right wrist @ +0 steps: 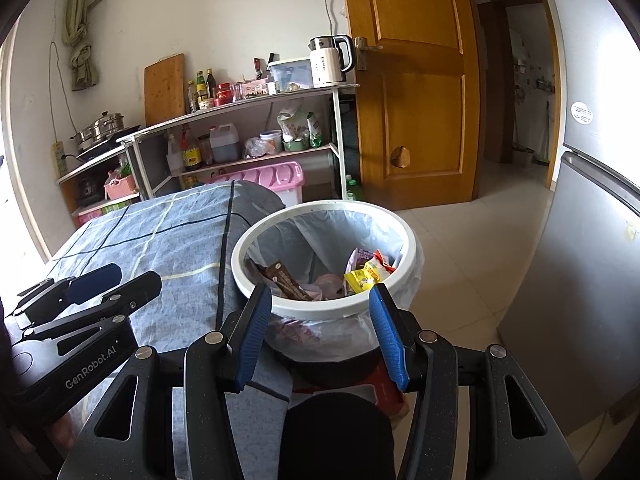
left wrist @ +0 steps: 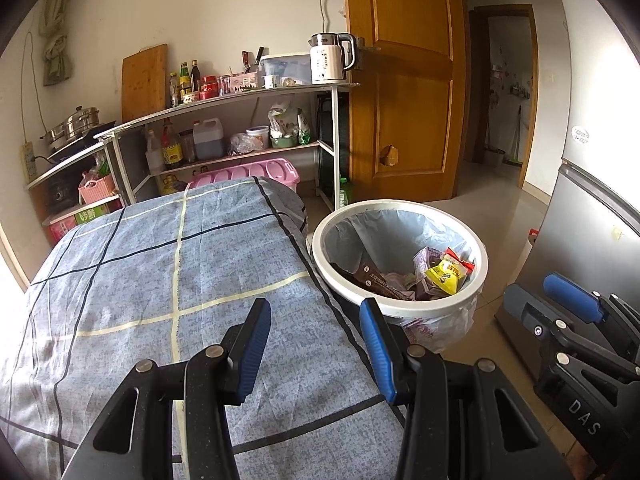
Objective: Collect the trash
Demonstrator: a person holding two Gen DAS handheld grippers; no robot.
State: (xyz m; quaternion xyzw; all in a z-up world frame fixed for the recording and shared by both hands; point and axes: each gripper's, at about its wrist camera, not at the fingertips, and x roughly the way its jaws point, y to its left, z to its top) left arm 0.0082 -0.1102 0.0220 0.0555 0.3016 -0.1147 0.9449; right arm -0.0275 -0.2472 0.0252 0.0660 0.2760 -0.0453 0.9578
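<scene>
A white trash bin (left wrist: 400, 304) lined with a pale plastic bag stands on the floor beside a table covered by a blue checked cloth (left wrist: 168, 280). Inside lie wrappers: a yellow packet (left wrist: 442, 276), a brown one (left wrist: 374, 280) and pink ones. My left gripper (left wrist: 316, 344) is open and empty above the cloth's right edge. My right gripper (right wrist: 320, 332) is open and empty just in front of the bin (right wrist: 320, 308), where the yellow packet (right wrist: 360, 280) shows too. Each gripper appears in the other's view: the right one (left wrist: 576, 320), the left one (right wrist: 88, 284).
A shelf rack (left wrist: 240, 128) with bottles, a kettle (left wrist: 330, 58) and a pink box stands behind the table. A wooden door (left wrist: 404, 80) is at the back. A grey fridge (right wrist: 592, 280) stands at the right. Tiled floor (right wrist: 460, 264) lies between bin and fridge.
</scene>
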